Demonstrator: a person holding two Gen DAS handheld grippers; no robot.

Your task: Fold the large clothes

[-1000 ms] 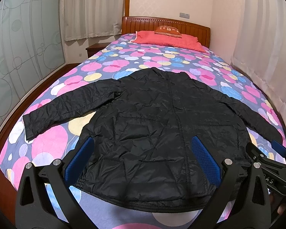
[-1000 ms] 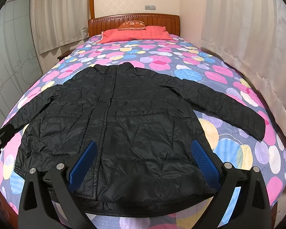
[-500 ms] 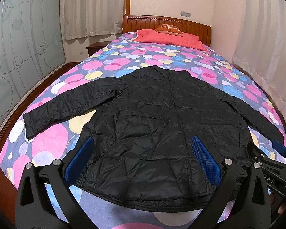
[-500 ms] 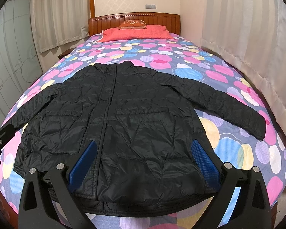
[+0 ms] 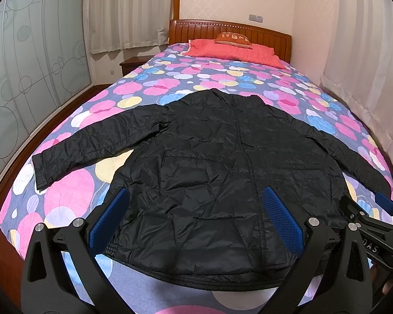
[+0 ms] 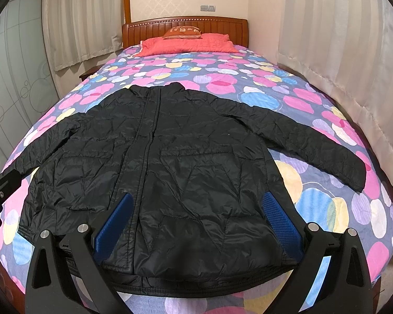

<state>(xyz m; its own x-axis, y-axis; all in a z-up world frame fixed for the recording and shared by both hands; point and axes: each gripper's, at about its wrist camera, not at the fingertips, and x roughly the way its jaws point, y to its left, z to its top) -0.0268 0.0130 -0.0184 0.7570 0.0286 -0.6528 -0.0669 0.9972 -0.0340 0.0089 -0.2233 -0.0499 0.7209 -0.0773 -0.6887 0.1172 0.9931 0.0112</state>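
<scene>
Left wrist view: the black quilted jacket (image 5: 222, 178) lies spread flat, front up and sleeves out, across the foot half of our bed's spotted bedspread (image 5: 157, 89). Our left gripper (image 5: 196, 219) hovers over its hem, fingers spread wide and gripping nothing. Our right gripper (image 6: 196, 219) is likewise released above the hem. Red pillows (image 6: 186, 43) rest against the wooden headboard (image 6: 222, 24); curtains (image 6: 340, 52) line the right wall.

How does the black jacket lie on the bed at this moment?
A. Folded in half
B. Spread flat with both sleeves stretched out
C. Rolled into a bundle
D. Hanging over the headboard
B: the black jacket lies flat on the bed, one sleeve out to each side.
</scene>
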